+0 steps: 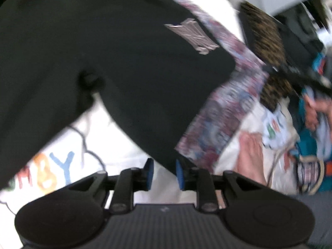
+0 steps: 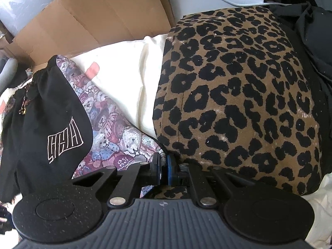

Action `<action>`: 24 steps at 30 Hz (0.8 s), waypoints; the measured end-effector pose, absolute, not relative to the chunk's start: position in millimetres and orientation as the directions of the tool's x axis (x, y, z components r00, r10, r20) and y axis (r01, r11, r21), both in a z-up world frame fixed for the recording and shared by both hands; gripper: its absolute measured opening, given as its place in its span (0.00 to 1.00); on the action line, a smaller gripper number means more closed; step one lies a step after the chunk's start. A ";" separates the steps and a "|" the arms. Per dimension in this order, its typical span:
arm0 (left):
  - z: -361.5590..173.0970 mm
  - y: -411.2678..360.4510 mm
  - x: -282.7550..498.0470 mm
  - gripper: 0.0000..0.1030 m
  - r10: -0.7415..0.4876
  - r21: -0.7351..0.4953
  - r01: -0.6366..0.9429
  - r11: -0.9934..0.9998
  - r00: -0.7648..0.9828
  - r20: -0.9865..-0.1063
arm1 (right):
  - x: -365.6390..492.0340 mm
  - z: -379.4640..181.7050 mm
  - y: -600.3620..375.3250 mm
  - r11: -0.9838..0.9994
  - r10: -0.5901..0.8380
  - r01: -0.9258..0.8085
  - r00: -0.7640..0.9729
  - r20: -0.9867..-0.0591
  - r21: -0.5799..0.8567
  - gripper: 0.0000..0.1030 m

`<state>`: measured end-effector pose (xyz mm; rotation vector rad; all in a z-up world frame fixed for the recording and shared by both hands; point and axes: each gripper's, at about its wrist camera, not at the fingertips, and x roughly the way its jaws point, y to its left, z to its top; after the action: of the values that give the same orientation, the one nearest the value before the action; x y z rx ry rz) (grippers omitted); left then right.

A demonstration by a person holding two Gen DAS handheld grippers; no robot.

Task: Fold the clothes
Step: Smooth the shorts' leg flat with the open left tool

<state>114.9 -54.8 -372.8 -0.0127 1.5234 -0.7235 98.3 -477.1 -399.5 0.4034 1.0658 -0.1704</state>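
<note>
A black garment [image 1: 103, 51] with a pale stitched logo [image 1: 193, 35] fills the blurred left wrist view; it also lies at the left [image 2: 45, 114] in the right wrist view. My left gripper [image 1: 164, 173] is just below its lower edge, blue pads apart, only white cloth showing between them. The right pad sits beside the black hem; whether it touches is unclear. My right gripper [image 2: 164, 170] is shut on the edge of a leopard-print garment [image 2: 238, 93], which bulges up to its right. That garment [image 1: 263, 35] shows blurred at the upper right.
A teddy-bear print cloth [image 2: 112, 128] lies under the black garment, and cream fabric [image 2: 128, 78] behind it. White cloth with coloured letters [image 1: 62, 166] is under my left gripper. A cardboard box [image 2: 99, 14] stands at the back. A hand [image 1: 317, 112] shows at the right.
</note>
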 end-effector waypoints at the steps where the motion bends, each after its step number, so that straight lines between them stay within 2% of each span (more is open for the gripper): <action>1: -374.9 -52.2 116.6 0.26 -0.438 -0.446 0.400 0.800 -0.117 -0.891 | 98.1 -399.8 -476.7 0.915 0.057 0.326 0.478 -0.877 0.237 0.05; 4: -381.9 -48.7 116.8 0.38 -0.464 -0.477 0.341 0.810 -0.124 -0.877 | 97.8 -400.5 -475.8 0.918 0.055 0.323 0.474 -0.879 0.232 0.05; 12: -397.2 -50.9 111.4 0.37 -0.530 -0.552 0.264 0.791 -0.157 -0.834 | 98.2 -401.7 -474.4 0.920 0.054 0.321 0.468 -0.882 0.227 0.05; 13: -398.8 -51.1 111.8 0.28 -0.536 -0.561 0.251 0.789 -0.166 -0.828 | 97.6 -401.9 -474.2 0.920 0.056 0.320 0.466 -0.883 0.227 0.05; 14: -400.7 -51.3 111.7 0.11 -0.543 -0.571 0.239 0.786 -0.175 -0.821 | 96.9 -402.1 -474.0 0.919 0.057 0.320 0.465 -0.883 0.228 0.05; 15: -402.6 -52.0 111.2 0.04 -0.548 -0.579 0.230 0.782 -0.186 -0.815 | 96.2 -401.4 -474.1 0.920 0.057 0.319 0.466 -0.883 0.228 0.05; 24: -390.9 -52.0 108.8 0.01 -0.547 -0.596 0.277 0.753 -0.240 -0.802 | 88.3 -389.1 -474.2 0.924 0.075 0.299 0.470 -0.879 0.239 0.04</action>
<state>108.8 -52.0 -390.9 -0.2188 1.6420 -0.7807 88.3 -474.2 -389.1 0.3875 1.0795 -0.1415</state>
